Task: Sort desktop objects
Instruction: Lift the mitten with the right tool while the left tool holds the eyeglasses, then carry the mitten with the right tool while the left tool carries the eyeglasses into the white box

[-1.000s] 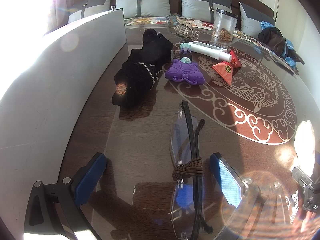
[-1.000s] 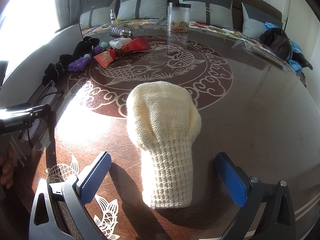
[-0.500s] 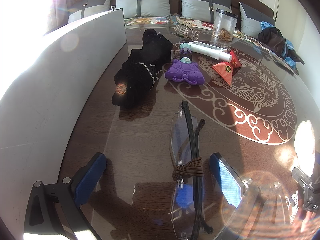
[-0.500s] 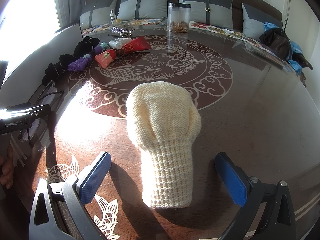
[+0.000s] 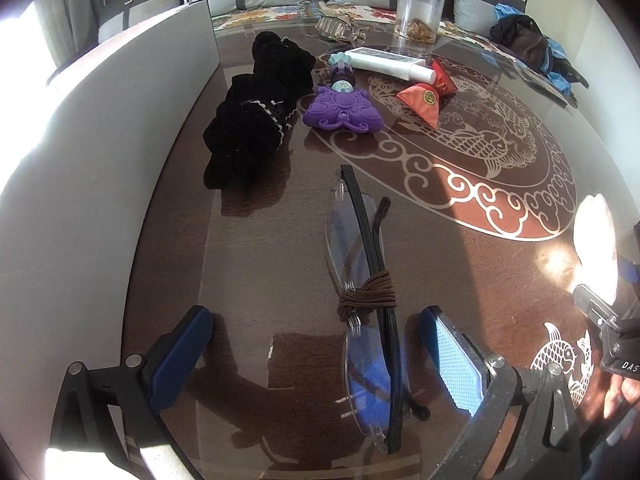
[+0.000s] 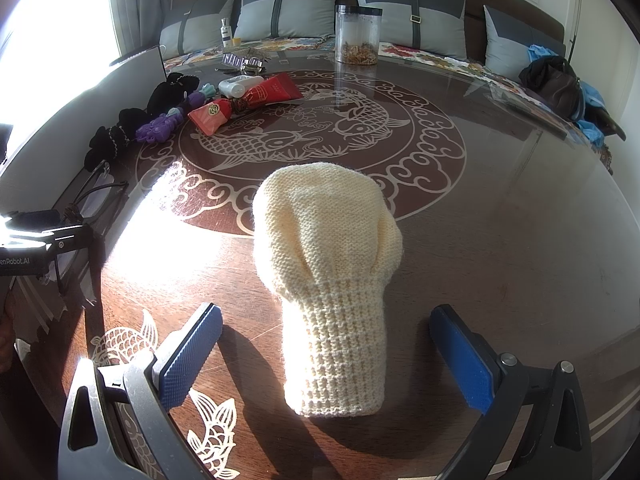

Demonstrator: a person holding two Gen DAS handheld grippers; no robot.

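Folded glasses (image 5: pixel 370 304) bound with a brown cord lie on the glass table between the fingers of my open left gripper (image 5: pixel 316 344). A cream knitted mitten (image 6: pixel 326 280) lies between the fingers of my open right gripper (image 6: pixel 326 356), cuff toward me. Further off lie a black knitted item (image 5: pixel 256 108), a purple toy (image 5: pixel 342 110), a red pouch (image 5: pixel 424 98), a white tube (image 5: pixel 388 64) and a red tube (image 6: pixel 272 90). The glasses also show at the left of the right wrist view (image 6: pixel 94 200).
A white panel (image 5: pixel 92 152) stands along the table's left side. A clear jar (image 6: pixel 358 34) and a hair clip (image 5: pixel 340 30) sit at the far edge. A dark bag (image 6: pixel 560 82) lies at the right, before a cushioned sofa (image 6: pixel 304 8).
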